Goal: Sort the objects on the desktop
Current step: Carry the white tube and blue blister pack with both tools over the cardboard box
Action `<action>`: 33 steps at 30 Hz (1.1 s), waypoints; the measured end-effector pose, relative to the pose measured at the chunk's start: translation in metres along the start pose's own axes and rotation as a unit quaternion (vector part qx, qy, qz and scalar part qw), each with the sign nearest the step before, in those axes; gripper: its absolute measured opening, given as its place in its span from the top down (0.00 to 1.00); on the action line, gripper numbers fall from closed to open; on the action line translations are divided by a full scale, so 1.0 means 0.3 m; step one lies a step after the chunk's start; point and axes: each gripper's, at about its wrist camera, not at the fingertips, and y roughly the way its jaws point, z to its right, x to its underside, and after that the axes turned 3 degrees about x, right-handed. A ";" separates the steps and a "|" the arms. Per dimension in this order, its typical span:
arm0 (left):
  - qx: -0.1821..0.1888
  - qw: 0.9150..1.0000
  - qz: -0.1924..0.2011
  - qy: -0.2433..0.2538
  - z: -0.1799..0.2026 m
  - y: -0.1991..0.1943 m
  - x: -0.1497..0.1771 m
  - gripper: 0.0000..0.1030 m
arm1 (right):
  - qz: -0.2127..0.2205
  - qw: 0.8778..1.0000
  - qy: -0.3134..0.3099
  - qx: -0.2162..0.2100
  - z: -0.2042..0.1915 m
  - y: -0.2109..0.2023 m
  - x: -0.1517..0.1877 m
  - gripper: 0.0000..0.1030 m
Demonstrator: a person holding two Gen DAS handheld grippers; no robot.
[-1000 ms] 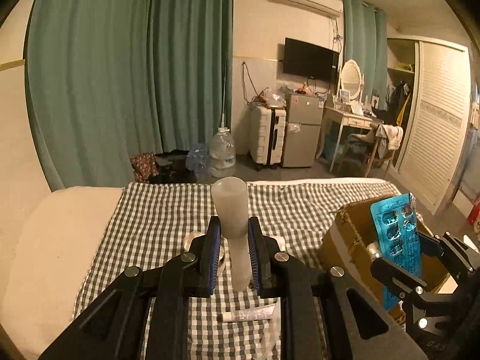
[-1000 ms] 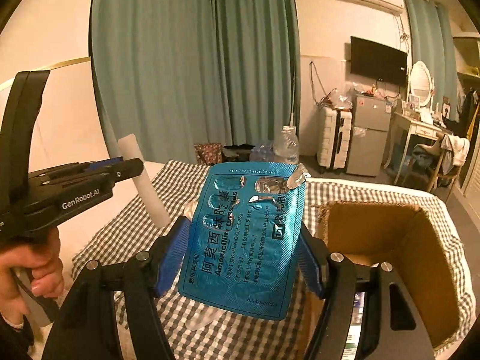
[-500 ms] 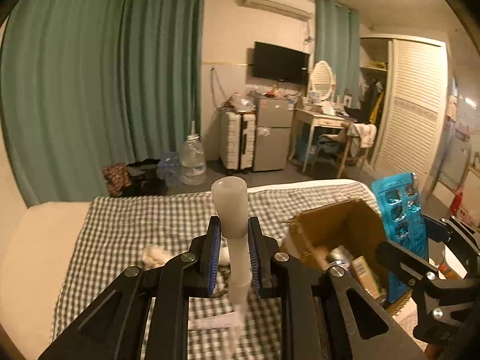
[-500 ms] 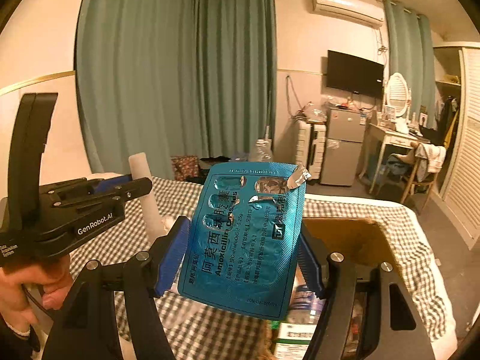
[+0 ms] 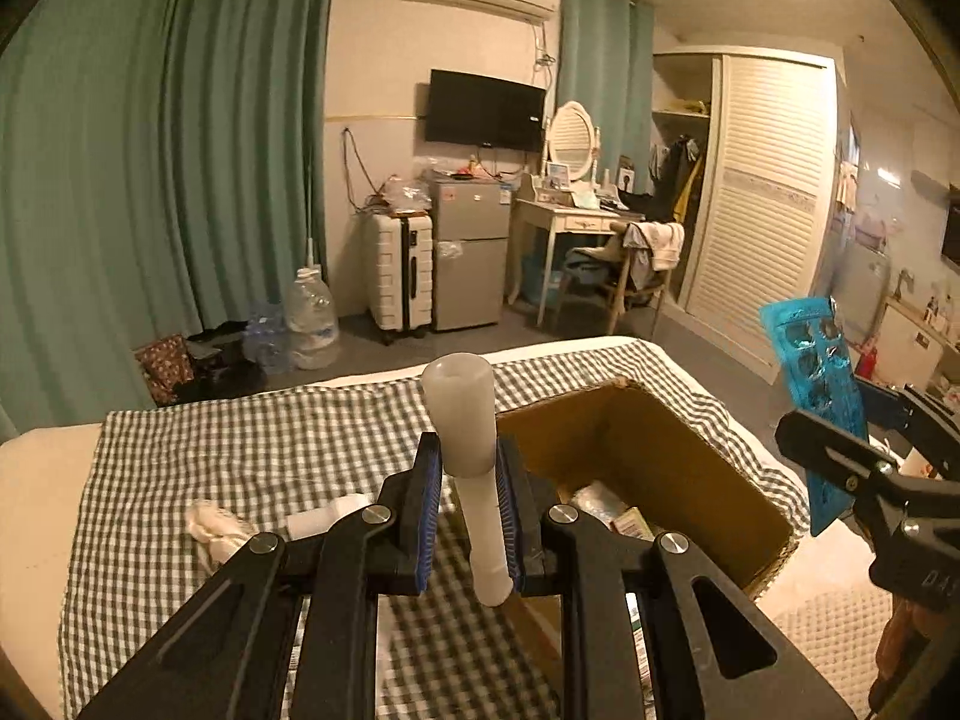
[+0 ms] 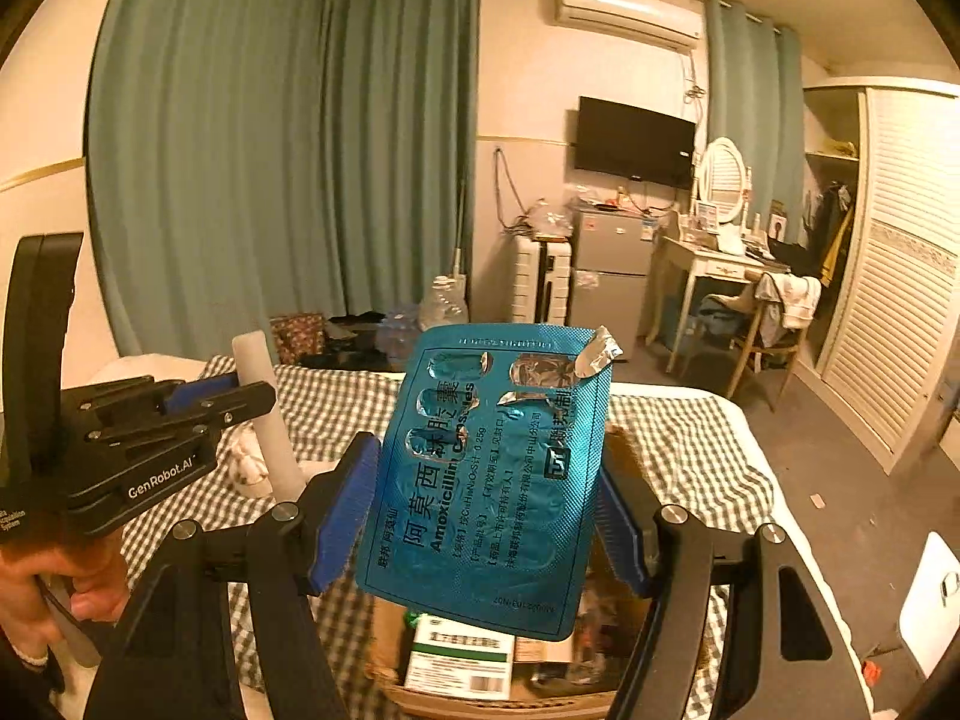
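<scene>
Since the earlier frames both my grippers have swung across the checked cloth toward the cardboard box (image 5: 648,468), which now sits directly ahead of and below them rather than off to the right. Each load is carried unchanged in its grip.

Left gripper (image 5: 468,516): jaws clenched on a white plastic tube (image 5: 465,438), held upright, its wide round end uppermost and its narrow end hanging below the blue pads. In the left wrist view the tube stands in front of the box's near left wall. The same tube (image 6: 264,414) shows in the right wrist view, pinched in the left gripper (image 6: 240,396), with the person's hand (image 6: 54,588) on the handle beneath.

Right gripper (image 6: 486,510): jaws set wide and grasping a blue amoxicillin blister sheet (image 6: 486,480) by its two long edges. The sheet stands on end, printed foil facing the camera, several pockets at the top torn open and one foil flap curled up at the upper right corner. Seen from the left wrist, the blister sheet (image 5: 816,384) hangs at the box's right side, gripped by the right gripper (image 5: 858,456).

Box contents, partly visible: a white carton with a green band (image 6: 459,654) below the sheet's lower edge, and other packets I cannot identify.

On the green-and-white checked cloth (image 5: 240,456) left of the box lie a crumpled white wad (image 5: 213,531) and a white item (image 5: 324,516) beside it. The cloth covers a bed (image 5: 36,516).
</scene>
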 end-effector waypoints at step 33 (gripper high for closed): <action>0.072 0.987 -0.141 0.032 0.250 0.477 0.170 0.82 | -0.142 0.988 0.056 0.002 0.255 0.290 0.177 0.34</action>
